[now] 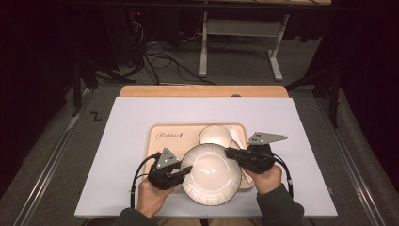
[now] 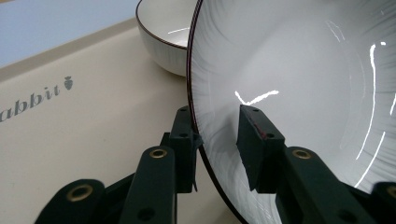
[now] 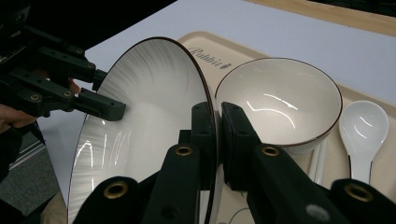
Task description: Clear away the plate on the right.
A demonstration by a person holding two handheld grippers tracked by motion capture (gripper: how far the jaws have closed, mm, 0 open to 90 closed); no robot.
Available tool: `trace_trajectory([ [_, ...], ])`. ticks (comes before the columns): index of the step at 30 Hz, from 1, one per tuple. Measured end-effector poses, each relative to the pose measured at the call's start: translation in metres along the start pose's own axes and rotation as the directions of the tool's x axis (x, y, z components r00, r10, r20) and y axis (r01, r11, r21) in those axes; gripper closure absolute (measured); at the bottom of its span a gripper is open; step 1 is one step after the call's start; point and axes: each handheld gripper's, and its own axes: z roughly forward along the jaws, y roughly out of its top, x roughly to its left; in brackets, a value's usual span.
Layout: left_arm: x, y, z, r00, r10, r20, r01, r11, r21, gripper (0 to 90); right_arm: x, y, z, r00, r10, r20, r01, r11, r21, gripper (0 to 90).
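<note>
Two grippers are sharing one load: the left gripper [image 1: 184, 170] and the right gripper [image 1: 230, 153] are each grasping the rim of the large plate [image 1: 210, 174] from opposite sides, lower centre of the high view. In the left gripper view the jaws are straddling the plate's [image 2: 299, 79] dark edge, one outside, one inside; in the right gripper view the jaws are clamping tight on the rim. Holding both sides is likely keeping the wide, slick dish level over the front of the beige tray [image 1: 164, 141]. Just behind it, the small bowl [image 1: 215, 135] and the white spoon [image 3: 365, 128] are lying on the tray, close enough to be bumped if the plate is travelling toward the upper part of the frame. Around the tray, the white tabletop [image 1: 122, 141] is lying open.
</note>
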Motion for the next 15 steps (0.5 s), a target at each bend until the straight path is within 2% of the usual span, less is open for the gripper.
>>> trace_trajectory([
  [7, 0.008, 0.002, -0.007, 0.9981, -0.059, 0.019, 0.059, 0.9982, -0.01, 75.9, 0.003, 0.001, 0.002, 0.9997, -0.022, 0.007, 0.022, 1.0, -0.001, 85.6],
  [12, 0.013, 0.005, -0.016, 0.9964, -0.081, 0.025, 0.082, 0.9958, -0.041, 81.6, 0.005, 0.001, 0.004, 0.9989, -0.047, 0.004, 0.047, 0.999, 0.005, 85.2],
  [15, 0.016, 0.005, -0.02, 0.9953, -0.09, 0.036, 0.092, 0.9938, -0.061, 84.3, 0.004, 0.002, 0.006, 0.9991, -0.041, 0.008, 0.041, 0.999, 0.011, 84.7],
])
